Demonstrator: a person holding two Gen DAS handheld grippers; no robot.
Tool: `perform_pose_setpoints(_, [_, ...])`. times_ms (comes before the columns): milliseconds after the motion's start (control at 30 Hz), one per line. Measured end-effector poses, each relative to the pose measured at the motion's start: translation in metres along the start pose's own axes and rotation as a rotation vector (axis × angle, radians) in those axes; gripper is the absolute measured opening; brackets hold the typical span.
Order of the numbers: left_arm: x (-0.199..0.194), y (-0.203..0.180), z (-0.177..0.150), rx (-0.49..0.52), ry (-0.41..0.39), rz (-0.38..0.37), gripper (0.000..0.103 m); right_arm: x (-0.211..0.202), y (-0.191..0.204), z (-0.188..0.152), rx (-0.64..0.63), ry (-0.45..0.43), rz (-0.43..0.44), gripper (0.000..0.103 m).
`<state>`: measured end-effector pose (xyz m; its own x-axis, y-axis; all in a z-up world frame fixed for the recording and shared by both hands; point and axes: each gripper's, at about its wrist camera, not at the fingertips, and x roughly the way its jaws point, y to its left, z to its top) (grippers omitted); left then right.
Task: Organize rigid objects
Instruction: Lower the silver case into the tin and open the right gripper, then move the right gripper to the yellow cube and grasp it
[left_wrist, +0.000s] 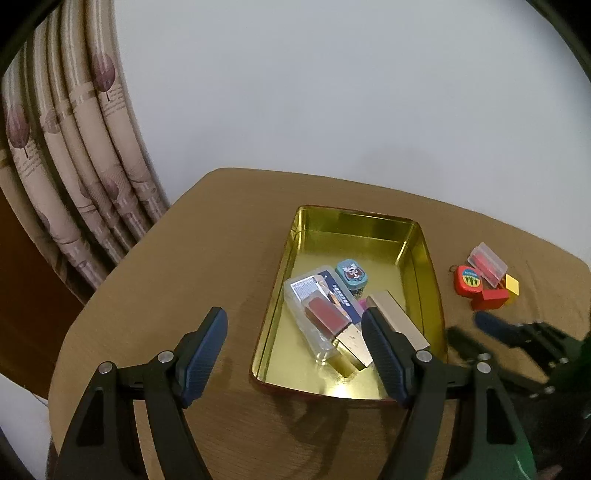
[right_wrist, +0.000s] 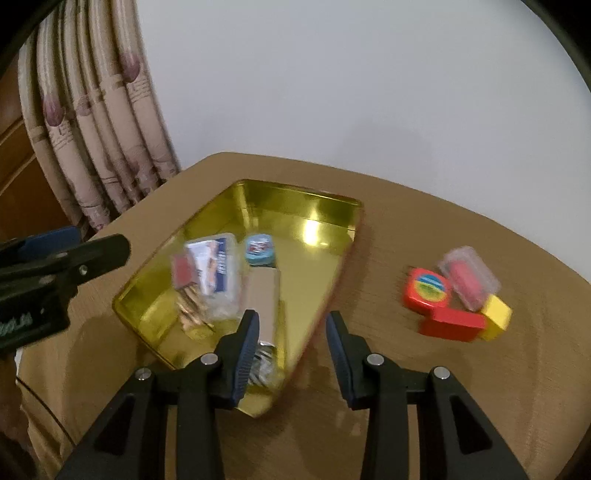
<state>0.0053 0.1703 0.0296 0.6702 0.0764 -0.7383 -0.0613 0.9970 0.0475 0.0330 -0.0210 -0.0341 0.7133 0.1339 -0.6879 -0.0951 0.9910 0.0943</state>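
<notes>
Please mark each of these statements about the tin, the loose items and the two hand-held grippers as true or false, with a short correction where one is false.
1. The gold tin holds a clear plastic case and a small blue tin. True.
2. The red tape measure lies inside the gold tin. False: it lies on the table to the right of the tin, beside a red block and a yellow block.
3. The right hand-held gripper grips the yellow block. False: nothing is between its jaws.
4. The left hand-held gripper is open and empty. True.
5. A small clear box with red contents sits outside the tin. True.
</notes>
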Motion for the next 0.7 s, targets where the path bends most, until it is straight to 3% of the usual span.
perform_pose_setpoints(400, [-0.005,-0.037,-0.010,0.090,-0.006,-0.035,0.073,-0.029,-0.115,-0.032,0.092,0.037,-0.208,0.039])
perform_pose_setpoints(700, [-0.003,-0.058,-0.018,0.143,0.006,-0.044,0.073,0.001,-0.154,-0.024,0.249,0.044,-0.197,0.039])
